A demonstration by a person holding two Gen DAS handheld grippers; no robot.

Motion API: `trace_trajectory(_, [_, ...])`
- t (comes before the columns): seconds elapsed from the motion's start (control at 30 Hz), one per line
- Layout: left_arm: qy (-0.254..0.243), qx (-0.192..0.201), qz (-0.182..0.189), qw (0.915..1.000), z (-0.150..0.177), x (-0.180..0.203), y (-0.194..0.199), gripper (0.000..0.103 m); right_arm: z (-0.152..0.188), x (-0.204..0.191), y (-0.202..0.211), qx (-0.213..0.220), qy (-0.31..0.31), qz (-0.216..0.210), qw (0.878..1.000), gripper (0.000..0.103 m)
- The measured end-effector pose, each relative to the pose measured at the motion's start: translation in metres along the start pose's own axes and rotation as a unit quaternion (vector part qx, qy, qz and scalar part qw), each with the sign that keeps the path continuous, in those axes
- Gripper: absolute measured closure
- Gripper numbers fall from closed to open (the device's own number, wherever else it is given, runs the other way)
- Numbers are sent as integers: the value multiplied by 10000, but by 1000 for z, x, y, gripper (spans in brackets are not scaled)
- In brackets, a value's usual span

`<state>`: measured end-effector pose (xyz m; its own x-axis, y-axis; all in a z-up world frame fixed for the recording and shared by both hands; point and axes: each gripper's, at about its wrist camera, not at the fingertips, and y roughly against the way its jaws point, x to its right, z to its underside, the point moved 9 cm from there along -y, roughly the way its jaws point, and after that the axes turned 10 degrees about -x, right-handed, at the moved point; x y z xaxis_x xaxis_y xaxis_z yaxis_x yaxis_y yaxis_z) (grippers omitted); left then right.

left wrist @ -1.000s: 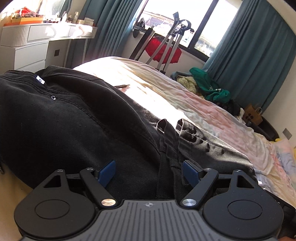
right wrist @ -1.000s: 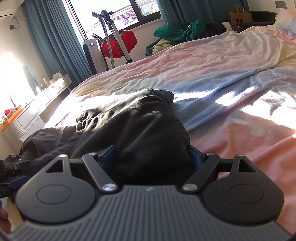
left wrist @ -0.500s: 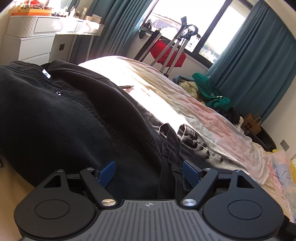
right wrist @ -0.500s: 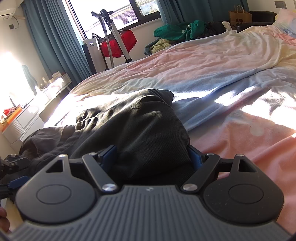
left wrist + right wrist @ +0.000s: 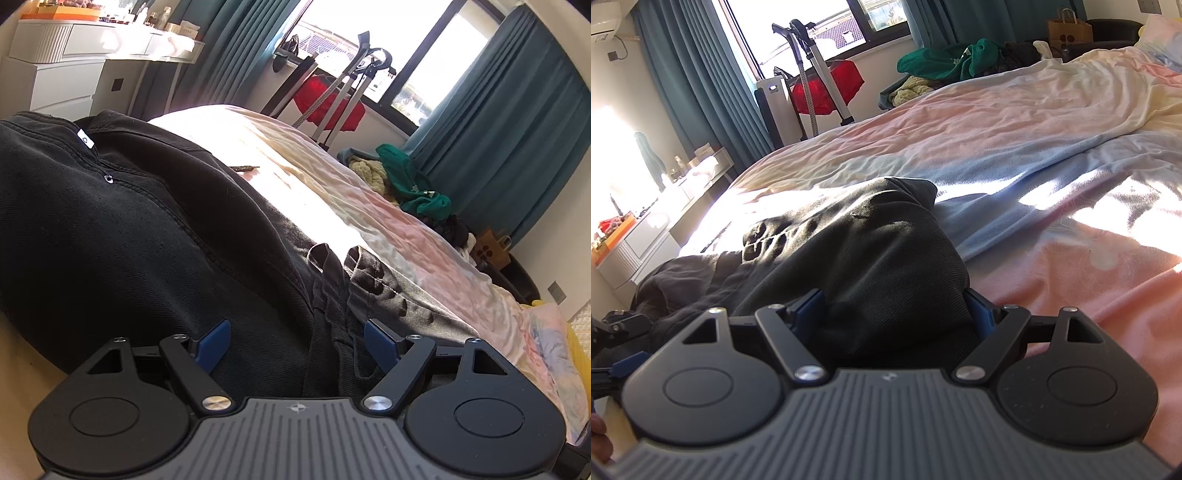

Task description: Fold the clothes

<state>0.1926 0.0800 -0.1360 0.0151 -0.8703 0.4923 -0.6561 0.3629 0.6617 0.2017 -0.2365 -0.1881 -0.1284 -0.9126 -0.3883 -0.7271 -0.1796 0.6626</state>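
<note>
Black denim trousers are being kept spread along the near edge of the bed, bracketed by the released left gripper and right gripper, seemingly poised for folding.

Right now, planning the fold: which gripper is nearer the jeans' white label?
Left. The left gripper faces the waistband with the white label; the right gripper straddles the far leg end.

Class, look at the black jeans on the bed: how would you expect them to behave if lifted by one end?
The black jeans would probably drape and sag, since they already lie in soft folds. Thick seams and a rivet suggest denim, so likely fairly heavy. Their coarse weave should resist slipping between the left gripper pads.
</note>
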Motion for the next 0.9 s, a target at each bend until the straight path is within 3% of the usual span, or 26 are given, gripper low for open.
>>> trace_trajectory(0.1, [237, -308, 424, 9983, 4, 2, -7, 22, 0, 0, 0, -1, -8, 0, 10000, 21])
trace_trajectory(0.23, [448, -464, 561, 9963, 6, -1, -14, 22, 0, 0, 0, -1, -16, -1, 10000, 21])
trace_trajectory(0.43, [827, -858, 1305, 9843, 2, 9, -36, 21, -2, 1, 4, 56, -79, -2, 10000, 21])
trace_trajectory(0.57, [598, -1284, 1523, 9781, 0, 27, -61, 21, -2, 2, 6, 28, -137, -55, 9999, 21])
trace_trajectory(0.7, [28, -1407, 1266, 9819, -1, 45, -78, 22, -2, 3, 4, -28, -155, -96, 9998, 21])
trace_trajectory(0.77, [-193, -1369, 1106, 9842, -2, 51, -84, 36, -1, 3, 2, -39, -134, -83, 9999, 21])
trace_trajectory(0.83, [-372, -1275, 857, 9874, -2, 52, -89, 64, -1, 3, 1, -30, -100, -55, 9999, 21])
trace_trajectory(0.9, [-479, -1149, 790, 9891, 0, 51, -87, 76, -1, 3, 1, -22, -91, -54, 9999, 21])
